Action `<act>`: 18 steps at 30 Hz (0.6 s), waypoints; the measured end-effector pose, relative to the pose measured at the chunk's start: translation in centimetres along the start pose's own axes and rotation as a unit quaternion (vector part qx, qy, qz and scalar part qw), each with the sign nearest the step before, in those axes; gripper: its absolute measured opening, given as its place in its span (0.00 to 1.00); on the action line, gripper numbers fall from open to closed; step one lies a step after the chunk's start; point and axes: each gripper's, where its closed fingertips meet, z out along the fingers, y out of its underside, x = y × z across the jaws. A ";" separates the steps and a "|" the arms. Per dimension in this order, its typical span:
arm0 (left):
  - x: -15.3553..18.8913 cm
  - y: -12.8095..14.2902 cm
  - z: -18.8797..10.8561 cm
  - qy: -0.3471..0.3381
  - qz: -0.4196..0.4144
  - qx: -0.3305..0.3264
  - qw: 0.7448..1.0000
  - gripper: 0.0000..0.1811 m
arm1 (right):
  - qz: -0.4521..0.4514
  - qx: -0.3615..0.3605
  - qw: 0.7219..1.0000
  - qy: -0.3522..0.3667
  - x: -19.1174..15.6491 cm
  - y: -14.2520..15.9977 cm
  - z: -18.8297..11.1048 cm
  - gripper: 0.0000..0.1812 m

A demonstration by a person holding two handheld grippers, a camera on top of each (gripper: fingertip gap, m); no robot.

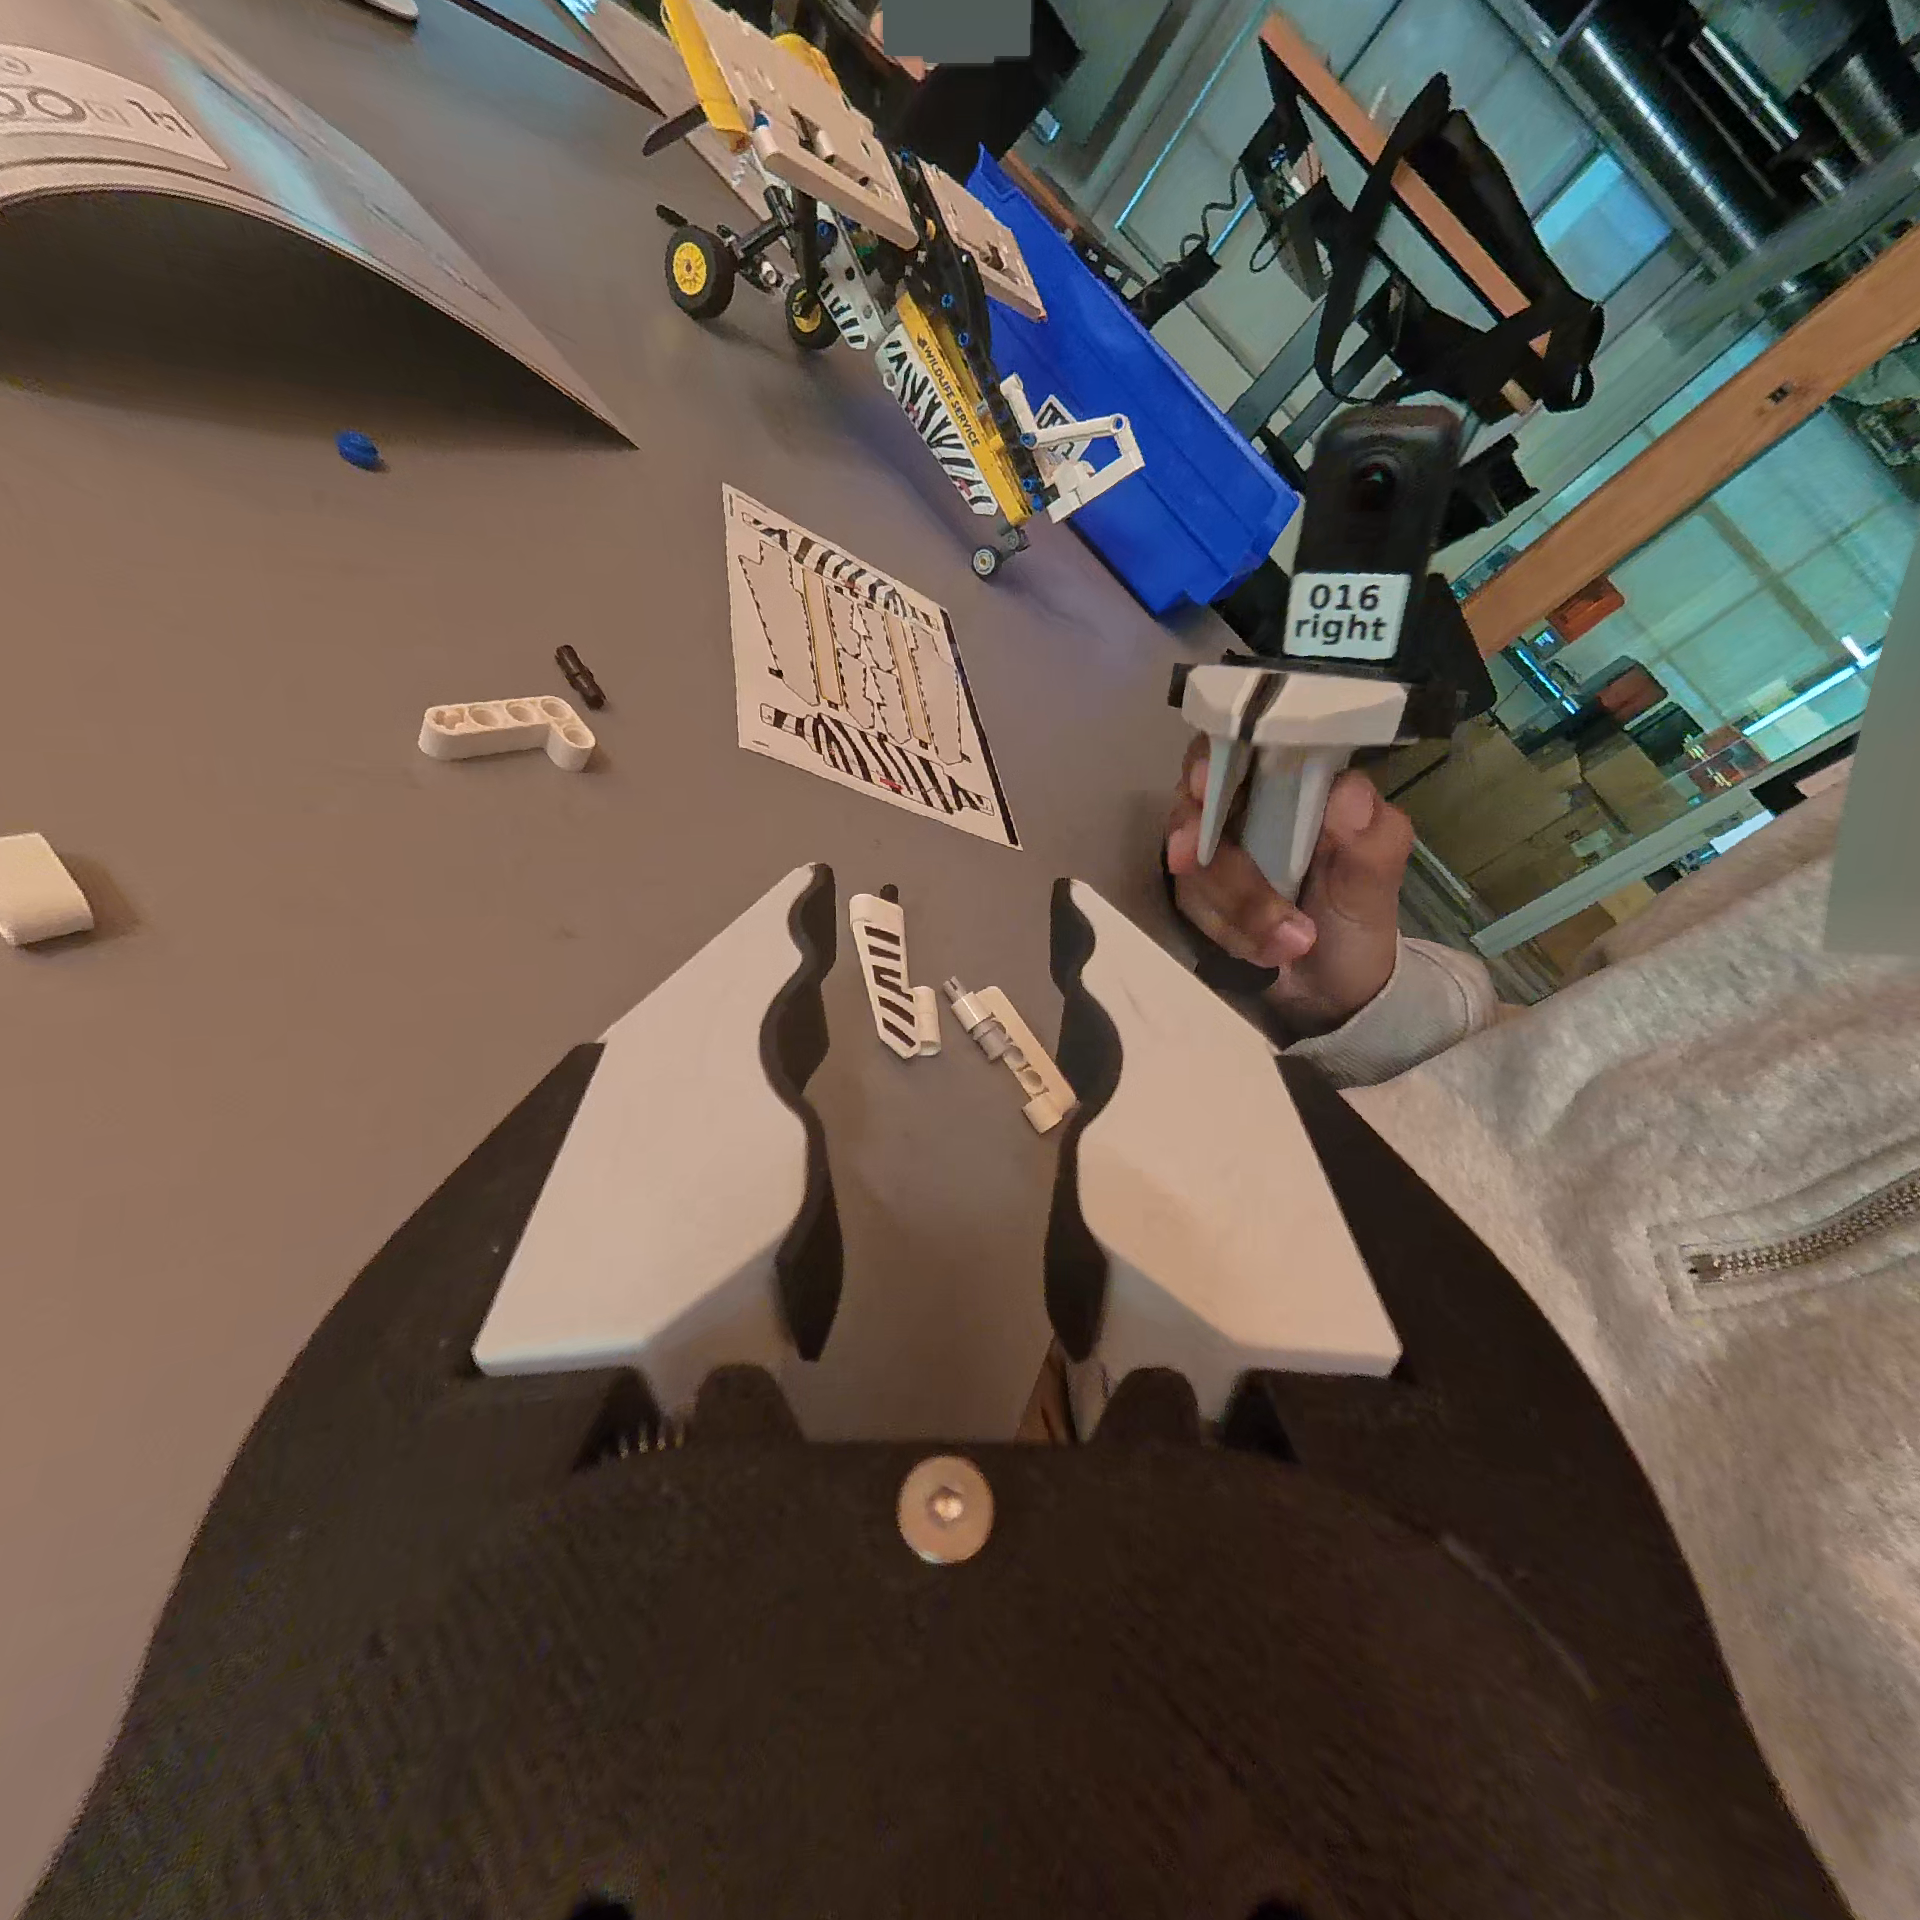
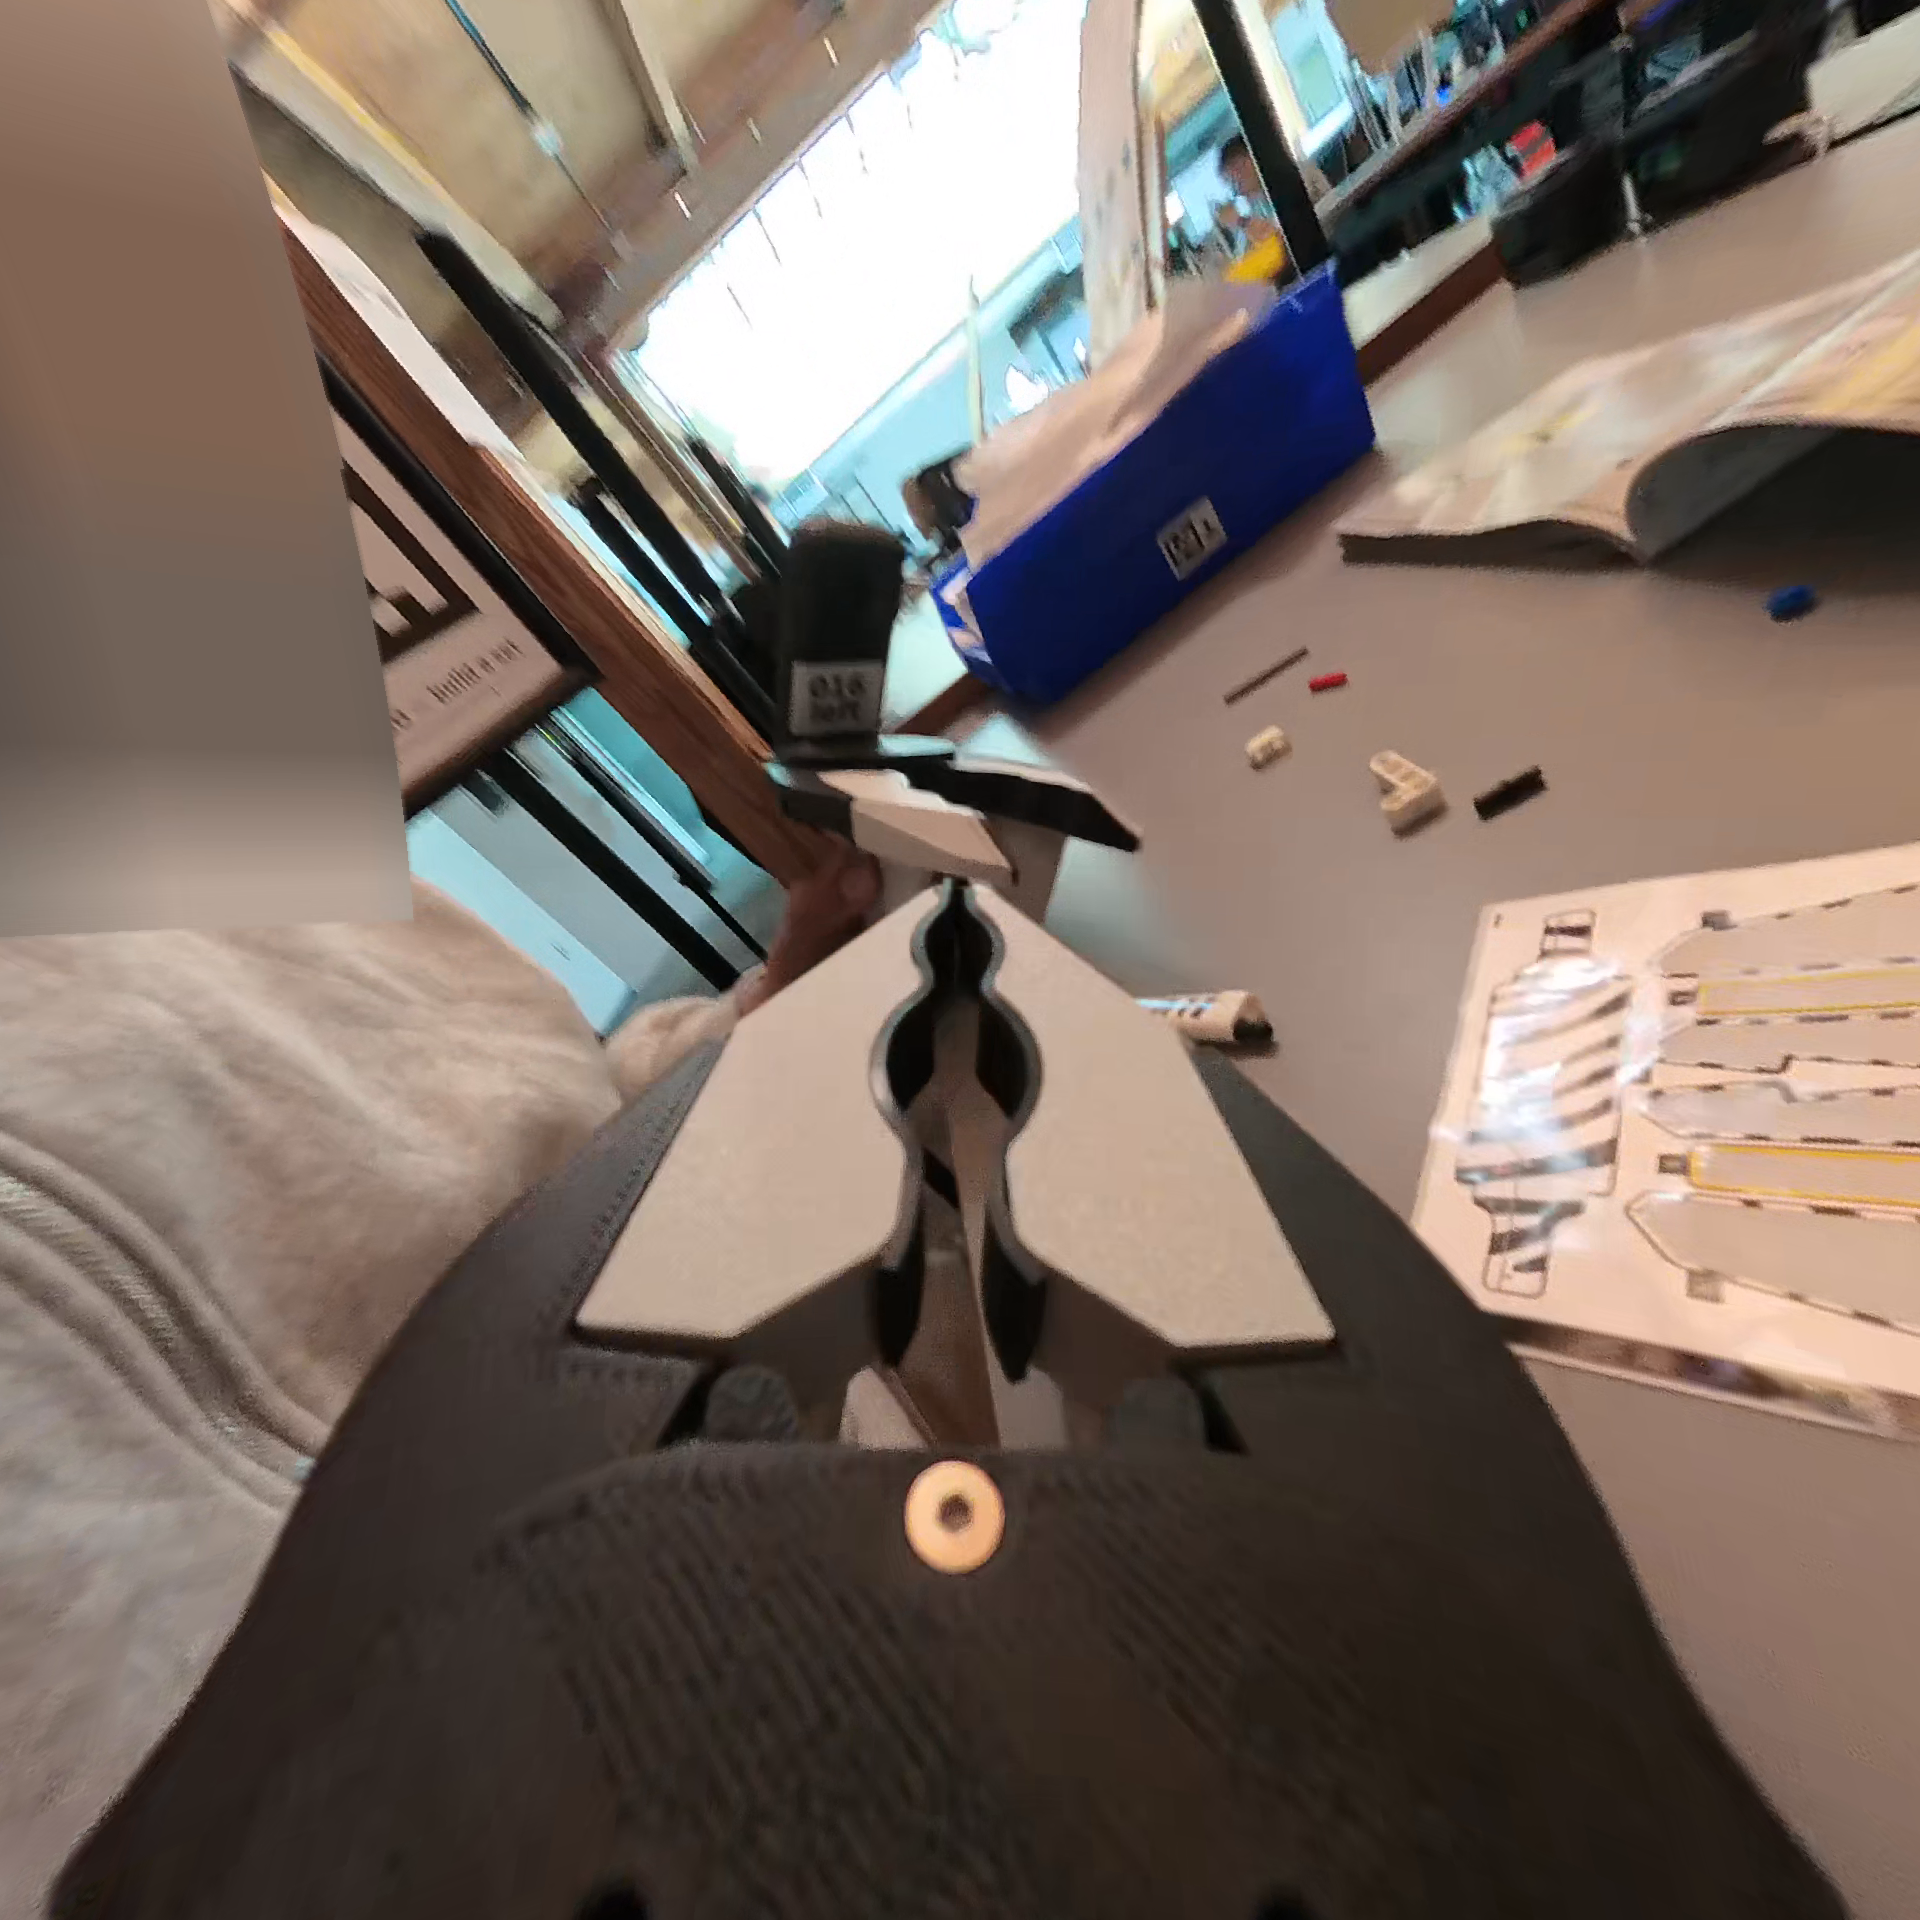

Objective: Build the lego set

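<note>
My left gripper (image 1: 943,894) is open just above the grey table (image 1: 312,1039). Between its fingers lie a white zebra-striped piece (image 1: 894,977) and a white beam with a grey pin (image 1: 1008,1049). The yellow and zebra-striped plane model (image 1: 862,260) stands at the far side. My right gripper (image 2: 956,894) is shut and empty. In the left wrist view it (image 1: 1247,852) is held in a hand off the table's right edge. The striped piece (image 2: 1216,1013) also shows in the right wrist view.
A sticker sheet (image 1: 862,665) lies ahead of the left gripper. A white L-beam (image 1: 509,732), a black pin (image 1: 580,675), a blue stud (image 1: 358,449) and a white curved piece (image 1: 42,888) lie to the left. An open booklet (image 1: 260,208) and a blue bin (image 1: 1132,416) sit farther back. Across from one pair of fingers to the other is roughly 8 cm. From the left gripper's tips to the blue stud (image 1: 358,449) is close to 15 cm. Look for it in the right wrist view (image 2: 1805,601) too.
</note>
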 end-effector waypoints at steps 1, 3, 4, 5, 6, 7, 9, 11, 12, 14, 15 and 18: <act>0.0 0.0 0.0 0.001 -0.001 0.002 1.000 0.22 | 0.014 0.020 1.000 -0.014 -0.1 -0.7 -0.4 0.00; 0.1 -0.1 -0.1 0.005 -0.003 0.004 1.000 0.22 | 0.028 0.054 0.998 -0.024 0.1 -1.7 -1.0 0.00; 0.1 -0.2 -0.1 0.007 -0.004 0.006 1.000 0.22 | 0.026 0.060 0.998 -0.019 0.2 -1.8 -1.0 0.00; 0.1 -0.2 -0.1 0.008 -0.006 0.008 1.000 0.22 | 0.016 0.054 0.998 -0.008 0.3 -1.6 -0.8 0.00; 0.1 -0.3 -0.2 0.010 -0.008 0.010 1.000 0.22 | 0.002 0.039 0.999 0.003 0.3 -1.2 -0.5 0.00; 0.1 -0.4 -0.2 0.013 -0.010 0.013 1.000 0.22 | -0.012 0.022 1.000 0.013 0.3 -0.7 -0.1 0.00; 0.2 -0.5 -0.3 0.016 -0.014 0.018 1.000 0.23 | -0.032 -0.006 0.999 0.026 0.2 0.2 0.6 0.00; 0.2 -0.7 -0.4 0.020 -0.016 0.022 0.999 0.23 | -0.039 -0.011 0.999 0.025 0.0 0.4 0.7 0.01; 0.2 -0.7 -0.4 0.021 -0.018 0.022 0.999 0.23 | -0.039 -0.005 0.999 0.023 0.0 0.2 0.6 0.01; 0.3 -0.8 -0.4 0.028 -0.022 0.024 0.999 0.23 | -0.042 0.010 0.999 0.019 -0.2 -0.1 0.3 0.02; 0.4 -1.0 -0.4 0.033 -0.024 0.027 0.999 0.23 | -0.048 0.017 0.999 0.019 -0.3 -0.3 0.1 0.03; 0.7 -1.5 -0.5 0.054 -0.034 0.039 0.997 0.23 | -0.106 0.035 0.993 0.030 -1.2 -0.5 -0.3 0.01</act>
